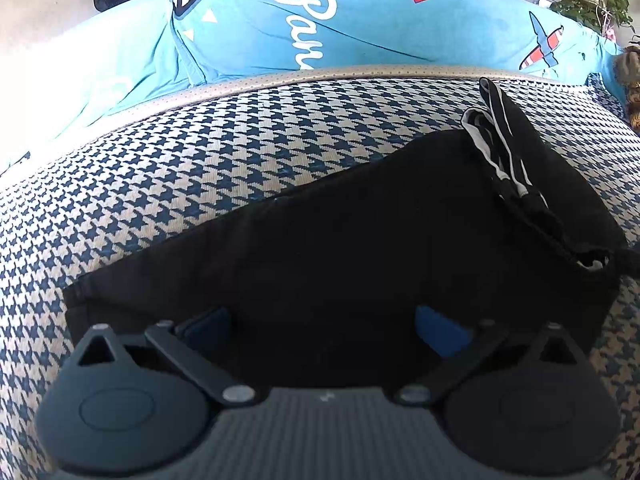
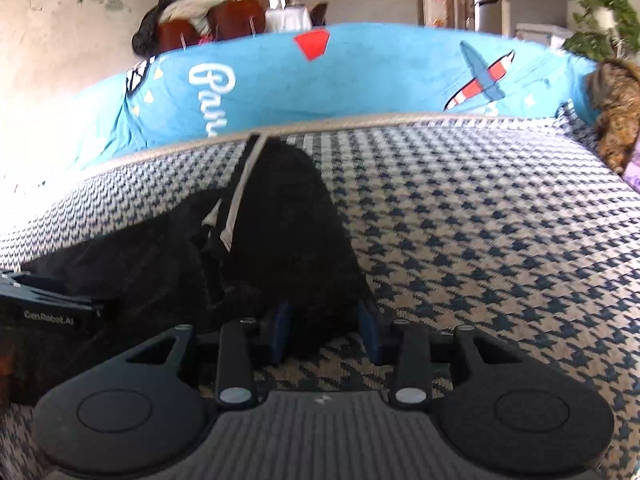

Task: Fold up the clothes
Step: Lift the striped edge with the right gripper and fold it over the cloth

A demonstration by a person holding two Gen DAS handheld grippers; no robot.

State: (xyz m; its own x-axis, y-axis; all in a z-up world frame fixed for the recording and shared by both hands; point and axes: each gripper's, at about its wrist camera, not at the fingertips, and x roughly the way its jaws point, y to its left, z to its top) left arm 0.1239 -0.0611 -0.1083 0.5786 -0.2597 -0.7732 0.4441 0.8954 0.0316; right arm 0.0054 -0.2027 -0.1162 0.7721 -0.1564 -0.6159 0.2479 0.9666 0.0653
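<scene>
on the houndstooth cushion [image 1: 240, 152] of a sofa lies a black garment [image 1: 360, 248], spread long and low across the seat, with a white-striped band [image 1: 496, 140] bunched up at its far right end. behind it runs a blue printed cover [image 1: 320, 20] over the backrest.

the left gripper [image 1: 324, 328] hovers over the near edge of the cloth with its blue-padded fingers [image 1: 440, 330] spread wide, nothing between them. the right gripper [image 2: 326, 328] sits at the garment's other end; its fingers stand partly closed with a fold of black cloth [image 2: 280, 240] lying between them — whether the pads truly pinch it or only flank it, i cannot tell from this view. the left gripper's body [image 2: 44, 312] shows at the left edge there.

by the look of it the fabric is soft, light and limp — it will sag and drag rather than hold a shape, and the striped end is thicker and lumpier. the flat near hem or a corner seems the sounder place to take hold, catching all layers at once. whether the piece is already partly folded, i cannot say.
</scene>
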